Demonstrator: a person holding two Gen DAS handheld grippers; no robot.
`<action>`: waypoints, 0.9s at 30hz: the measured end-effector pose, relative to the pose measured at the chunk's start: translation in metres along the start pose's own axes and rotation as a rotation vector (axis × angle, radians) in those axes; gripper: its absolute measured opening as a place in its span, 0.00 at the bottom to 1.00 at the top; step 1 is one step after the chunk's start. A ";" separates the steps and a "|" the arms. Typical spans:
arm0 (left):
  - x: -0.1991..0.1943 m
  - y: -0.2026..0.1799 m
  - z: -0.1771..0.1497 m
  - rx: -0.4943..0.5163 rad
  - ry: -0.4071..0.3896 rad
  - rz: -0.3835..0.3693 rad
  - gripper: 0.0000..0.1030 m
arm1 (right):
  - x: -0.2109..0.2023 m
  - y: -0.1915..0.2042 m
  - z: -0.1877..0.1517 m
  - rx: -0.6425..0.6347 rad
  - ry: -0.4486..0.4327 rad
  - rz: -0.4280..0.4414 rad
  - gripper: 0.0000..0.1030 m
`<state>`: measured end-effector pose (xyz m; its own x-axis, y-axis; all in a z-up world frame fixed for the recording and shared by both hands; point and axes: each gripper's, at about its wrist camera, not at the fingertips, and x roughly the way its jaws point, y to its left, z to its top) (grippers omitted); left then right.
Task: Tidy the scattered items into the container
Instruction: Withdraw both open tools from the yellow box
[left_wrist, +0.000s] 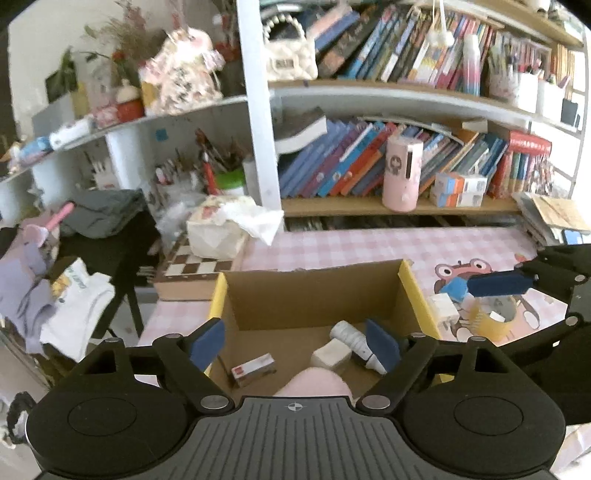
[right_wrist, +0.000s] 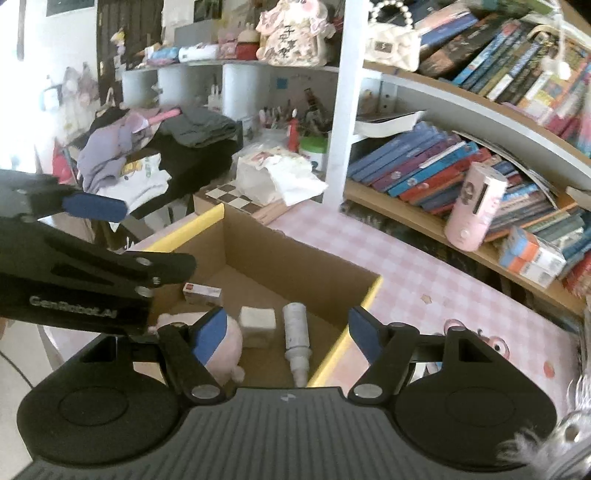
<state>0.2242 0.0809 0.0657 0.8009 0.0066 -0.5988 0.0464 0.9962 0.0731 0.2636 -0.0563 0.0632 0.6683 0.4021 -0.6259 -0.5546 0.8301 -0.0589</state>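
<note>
A cardboard box (left_wrist: 406, 280) with yellow flap edges stands on the pink checked table. In it lie a pink plush (left_wrist: 314, 384), a small red-and-white carton (left_wrist: 253, 369), a white cube (left_wrist: 330, 356) and a white bottle (left_wrist: 352, 338). My left gripper (left_wrist: 295, 345) hangs open above the box with nothing between its pads. My right gripper (right_wrist: 288, 336) is open too, over the box's right rim (right_wrist: 369, 291), above the bottle (right_wrist: 295, 332) and the plush (right_wrist: 225, 343). On the table right of the box sit a white block (left_wrist: 443, 308) and a yellow tape roll (left_wrist: 491, 321).
Bookshelves (left_wrist: 369, 206) with a pink cylinder (left_wrist: 402, 173) run along the far side of the table. A tissue box (left_wrist: 218, 236) sits on a chessboard (left_wrist: 195, 264) beyond the box on the left. A black chair (left_wrist: 107, 251) draped with clothes stands farther left.
</note>
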 end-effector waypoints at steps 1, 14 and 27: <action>-0.006 0.001 -0.003 -0.004 -0.006 0.003 0.83 | -0.006 0.003 -0.004 0.001 -0.009 -0.009 0.70; -0.090 -0.009 -0.053 -0.011 -0.081 0.041 0.84 | -0.085 0.051 -0.059 0.049 -0.084 -0.072 0.70; -0.143 -0.027 -0.133 -0.058 -0.056 0.105 0.85 | -0.135 0.084 -0.149 0.099 -0.088 -0.169 0.70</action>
<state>0.0284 0.0644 0.0431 0.8315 0.1083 -0.5448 -0.0728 0.9936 0.0864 0.0531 -0.0978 0.0269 0.7910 0.2826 -0.5427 -0.3824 0.9207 -0.0779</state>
